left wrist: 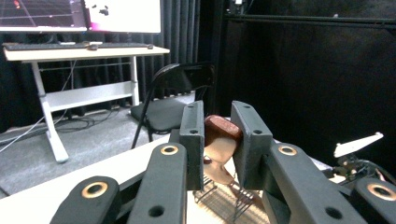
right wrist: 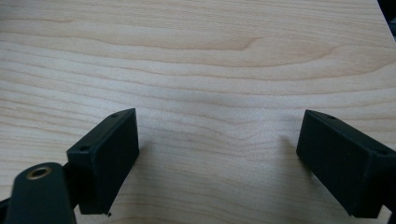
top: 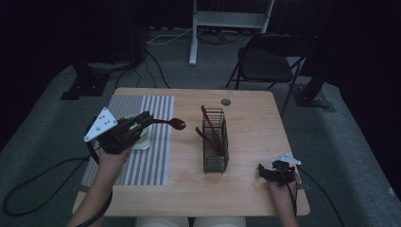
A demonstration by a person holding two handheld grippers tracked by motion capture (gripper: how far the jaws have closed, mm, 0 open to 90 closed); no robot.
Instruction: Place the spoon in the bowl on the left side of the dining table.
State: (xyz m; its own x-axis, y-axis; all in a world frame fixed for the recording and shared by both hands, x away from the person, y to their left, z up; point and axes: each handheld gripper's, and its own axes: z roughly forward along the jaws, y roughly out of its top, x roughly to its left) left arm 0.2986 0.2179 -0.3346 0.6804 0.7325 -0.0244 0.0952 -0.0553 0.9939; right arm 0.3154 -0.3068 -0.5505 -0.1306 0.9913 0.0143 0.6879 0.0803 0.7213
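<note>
1. While the left gripper (top: 137, 124) is clamped on a dark red spoon (top: 174, 123), the spoon's long axis runs level toward the wire rack (top: 215, 142), bowl end leading and just short of it.
2. Left hand is nearer the rack; likely next move is carrying the spoon over and tipping it in.
3. Rack holds other reddish utensils (top: 211, 130), leaning.
4. Small plate (top: 143, 138) sits on the striped mat (top: 156, 156) under the left gripper.
5. Right gripper (top: 273, 171) rests low on the table (top: 246, 194), jaws wide apart, empty.
</note>
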